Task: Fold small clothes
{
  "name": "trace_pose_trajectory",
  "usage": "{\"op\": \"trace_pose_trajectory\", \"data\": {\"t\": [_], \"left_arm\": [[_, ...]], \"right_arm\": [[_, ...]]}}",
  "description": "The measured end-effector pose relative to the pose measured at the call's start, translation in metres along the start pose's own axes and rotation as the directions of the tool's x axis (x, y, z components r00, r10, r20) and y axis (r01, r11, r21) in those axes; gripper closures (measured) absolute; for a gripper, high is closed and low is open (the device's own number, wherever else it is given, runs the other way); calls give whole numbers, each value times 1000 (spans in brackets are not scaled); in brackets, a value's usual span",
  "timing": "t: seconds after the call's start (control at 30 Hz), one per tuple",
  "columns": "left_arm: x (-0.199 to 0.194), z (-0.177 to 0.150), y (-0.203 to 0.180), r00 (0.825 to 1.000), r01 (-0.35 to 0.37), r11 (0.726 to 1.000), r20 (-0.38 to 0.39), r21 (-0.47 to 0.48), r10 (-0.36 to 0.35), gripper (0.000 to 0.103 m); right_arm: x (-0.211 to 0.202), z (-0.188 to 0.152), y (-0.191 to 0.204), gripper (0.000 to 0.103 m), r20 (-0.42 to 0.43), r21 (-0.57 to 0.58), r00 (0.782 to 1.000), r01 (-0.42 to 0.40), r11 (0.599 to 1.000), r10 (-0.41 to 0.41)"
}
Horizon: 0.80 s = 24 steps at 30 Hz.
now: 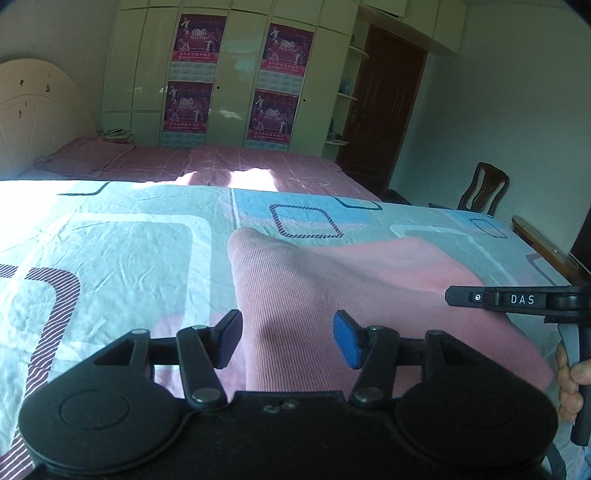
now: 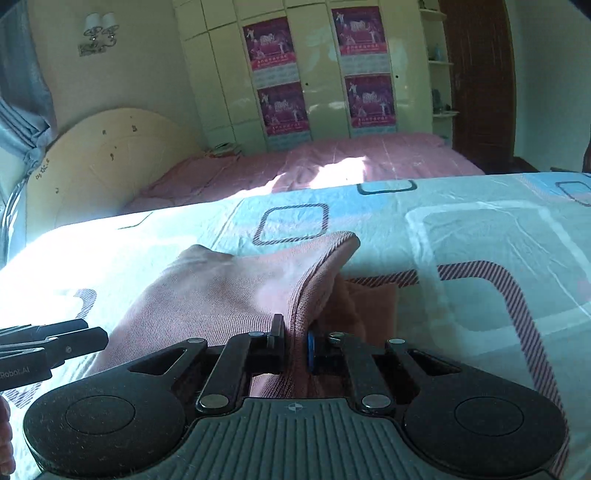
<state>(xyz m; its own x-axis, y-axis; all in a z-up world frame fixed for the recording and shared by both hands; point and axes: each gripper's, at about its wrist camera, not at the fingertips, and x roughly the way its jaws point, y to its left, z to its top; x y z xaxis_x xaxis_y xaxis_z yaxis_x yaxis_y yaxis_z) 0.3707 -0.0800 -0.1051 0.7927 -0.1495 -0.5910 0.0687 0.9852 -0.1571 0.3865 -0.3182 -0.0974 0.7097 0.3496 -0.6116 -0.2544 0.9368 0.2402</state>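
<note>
Right wrist view shows the right gripper [image 2: 295, 345] clamped on the pink garment [image 2: 229, 291], left gripper [image 1: 286, 339] apart beside it, so lift evenly.

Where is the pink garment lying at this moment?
The pink garment lies on the patterned sheet; in the right wrist view, the right gripper pinches its edge.

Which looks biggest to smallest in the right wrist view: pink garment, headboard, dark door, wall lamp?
1. pink garment, though it is nearest the camera, so its apparent size is inflated
2. headboard
3. dark door, close to the headboard and cut off by the frame, so unsure
4. wall lamp
</note>
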Motion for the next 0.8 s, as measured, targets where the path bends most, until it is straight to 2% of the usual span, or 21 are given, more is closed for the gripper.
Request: {"op": "trace_pose_trajectory", "data": {"t": [0.1,0.17,0.23,0.3,0.37,0.47,0.57,0.67,0.73,0.77,0.8], "left_arm": [[16,-12,-8,998,25,999,-66,20,-23,47],[19,-18,-11,997,16,999,-75,39,-13,45],[20,-22,-9,997,16,999,-82,49,-12,42],[26,-23,-1,994,16,999,-112,29,-13,40],[29,-22,4,991,25,1000,-129,-7,-26,40],[28,-22,2,991,22,1000,-129,2,-22,40],[27,-24,1,992,24,1000,-127,-9,-25,40],[27,-24,0,992,23,1000,-126,-9,-24,40],[27,-25,0,991,24,1000,-128,-14,-26,40],[28,-25,0,991,24,1000,-129,-15,-26,40],[27,-25,0,991,24,1000,-131,-16,-26,40]], "right_arm": [[11,-13,-16,93,-43,41,996,75,996,-73],[8,-19,-23,93,-58,89,996,72,993,-67],[8,-23,-22,93,-73,85,995,79,993,-72],[8,-23,-25,93,-101,105,994,54,993,-44],[-3,-21,-30,92,-79,146,997,38,989,-27],[-30,-20,-31,92,-63,165,998,18,986,-8],[-50,-31,-26,92,-78,184,997,-6,983,21],[-60,-46,-20,91,-101,186,995,6,983,13],[-63,-59,-17,83,-122,189,993,15,982,8],[-64,-63,-15,74,-132,192,991,15,981,11],[-64,-68,-14,69,-142,195,990,15,981,13]]}}
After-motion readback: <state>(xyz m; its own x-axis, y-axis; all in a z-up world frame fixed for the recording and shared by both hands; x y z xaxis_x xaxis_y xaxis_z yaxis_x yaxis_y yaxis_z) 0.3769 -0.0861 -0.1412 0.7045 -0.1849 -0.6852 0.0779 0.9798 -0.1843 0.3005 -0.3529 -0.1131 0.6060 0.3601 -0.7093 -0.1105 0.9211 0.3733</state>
